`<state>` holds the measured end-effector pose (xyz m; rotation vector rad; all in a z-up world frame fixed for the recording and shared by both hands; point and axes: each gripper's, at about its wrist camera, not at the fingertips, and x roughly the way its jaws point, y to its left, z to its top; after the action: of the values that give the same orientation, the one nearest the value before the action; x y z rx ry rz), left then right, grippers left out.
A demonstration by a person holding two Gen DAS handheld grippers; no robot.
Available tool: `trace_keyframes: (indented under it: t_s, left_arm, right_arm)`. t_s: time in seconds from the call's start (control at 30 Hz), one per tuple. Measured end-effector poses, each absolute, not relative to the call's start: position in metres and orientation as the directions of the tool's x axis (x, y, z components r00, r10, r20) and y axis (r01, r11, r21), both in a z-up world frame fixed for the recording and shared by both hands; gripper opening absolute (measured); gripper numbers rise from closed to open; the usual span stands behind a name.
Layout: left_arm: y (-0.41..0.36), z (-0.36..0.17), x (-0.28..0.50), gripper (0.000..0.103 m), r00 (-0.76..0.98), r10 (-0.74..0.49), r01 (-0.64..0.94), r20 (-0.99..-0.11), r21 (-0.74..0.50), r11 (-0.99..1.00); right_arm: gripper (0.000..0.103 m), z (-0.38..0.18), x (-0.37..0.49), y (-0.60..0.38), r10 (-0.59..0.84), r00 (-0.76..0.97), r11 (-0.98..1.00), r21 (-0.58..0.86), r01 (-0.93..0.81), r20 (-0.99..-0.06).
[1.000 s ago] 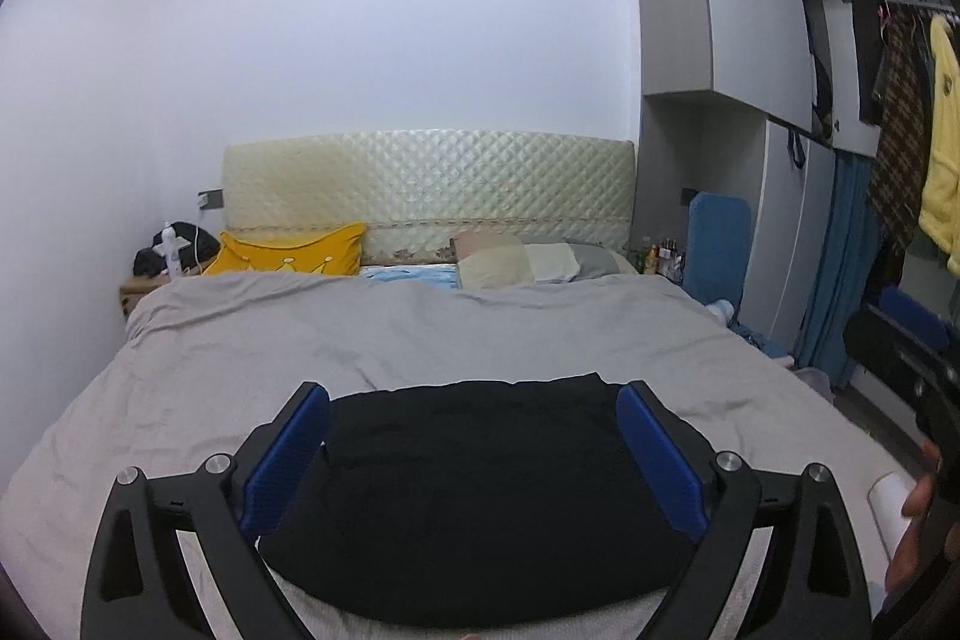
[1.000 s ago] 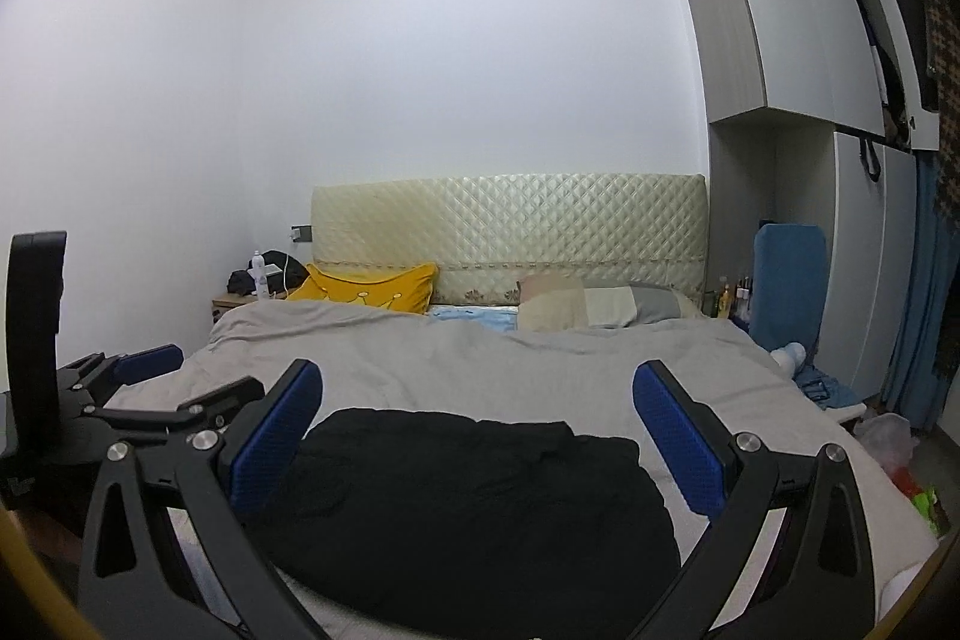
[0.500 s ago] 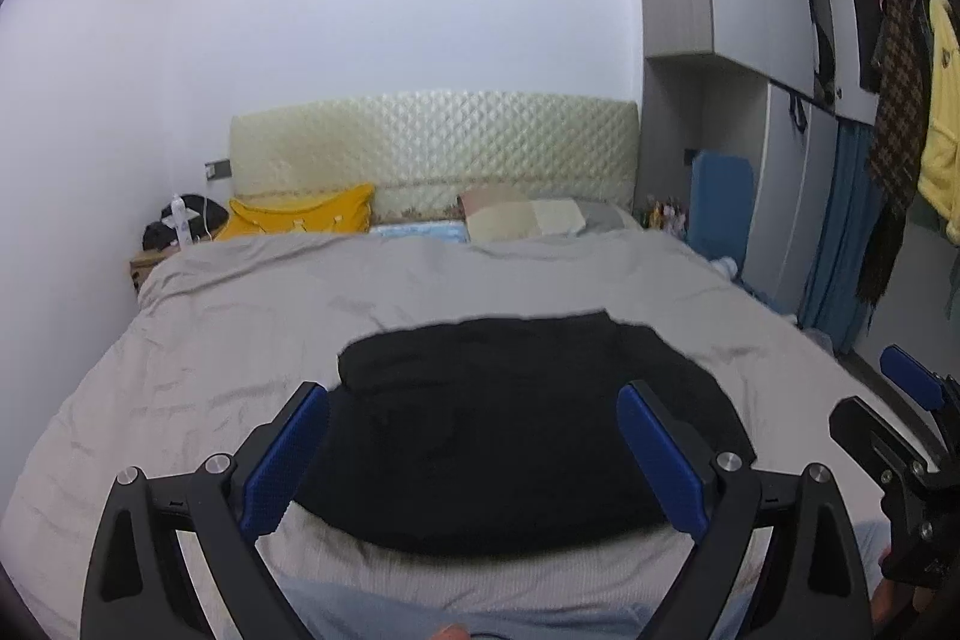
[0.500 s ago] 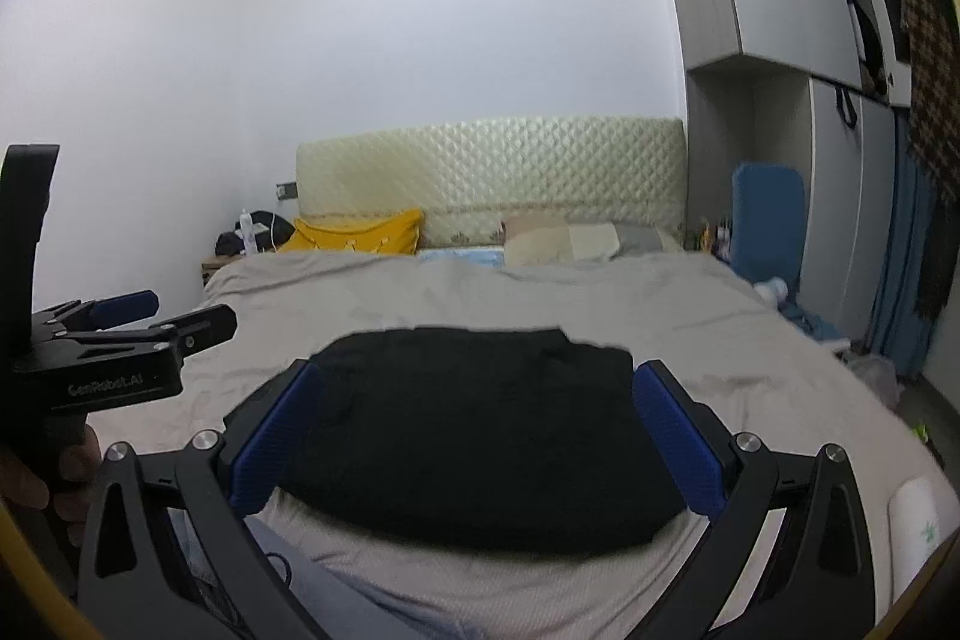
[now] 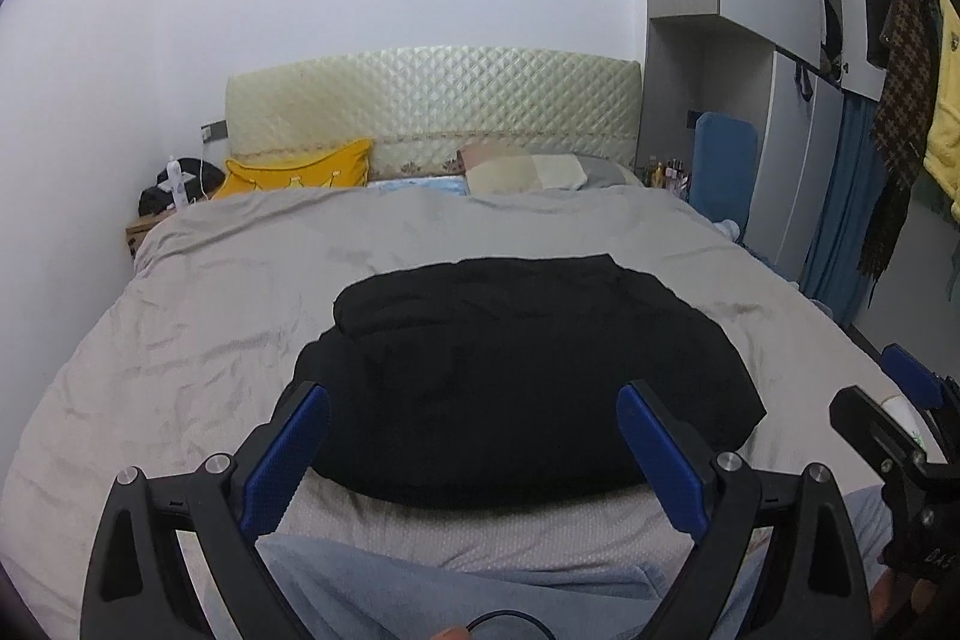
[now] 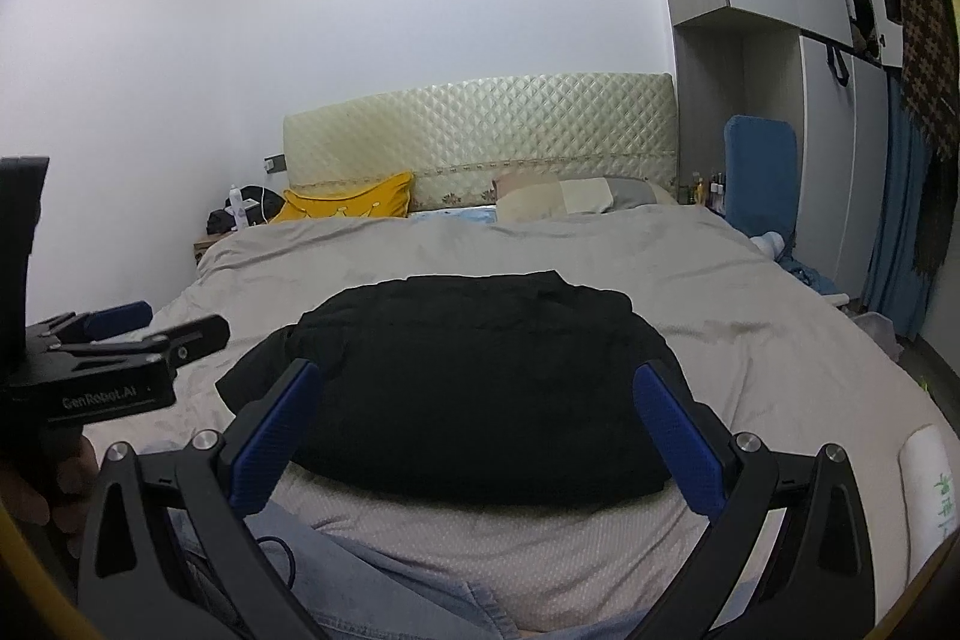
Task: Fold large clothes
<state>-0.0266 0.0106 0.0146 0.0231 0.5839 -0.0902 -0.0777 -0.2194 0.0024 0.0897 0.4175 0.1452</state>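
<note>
A black garment lies in a rumpled, partly folded heap on the grey bed, near its foot end. In the left wrist view my left gripper hovers open above the garment's near edge, its blue pads spread wide with nothing between them. The right wrist view has the same black garment ahead of my right gripper, which is also open and holds nothing. Each gripper shows at the edge of the other's view: the right gripper at the right, the left gripper at the left.
A yellow pillow and beige pillows lie under the quilted headboard. A nightstand stands at the left. Wardrobe, blue curtain and hanging clothes line the right wall. Blue denim of the person's leg fills the bottom.
Both grippers have risen and tilted downward, so the garment now sits higher in both views and denim shows at the bottom. Both stay open.
</note>
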Motion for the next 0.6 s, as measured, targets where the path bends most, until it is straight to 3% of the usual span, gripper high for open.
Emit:
trace_keyframes:
  t_s: [0.6]
  left_arm:
    - [0.0126, 0.0151, -0.0302, 0.097, 0.828, -0.086, 0.088, -0.554, -0.023, 0.996]
  right_arm:
    - [0.103, -0.0045, -0.0767, -0.2219, 0.15, 0.896, 0.986, 0.124, -0.108, -0.417]
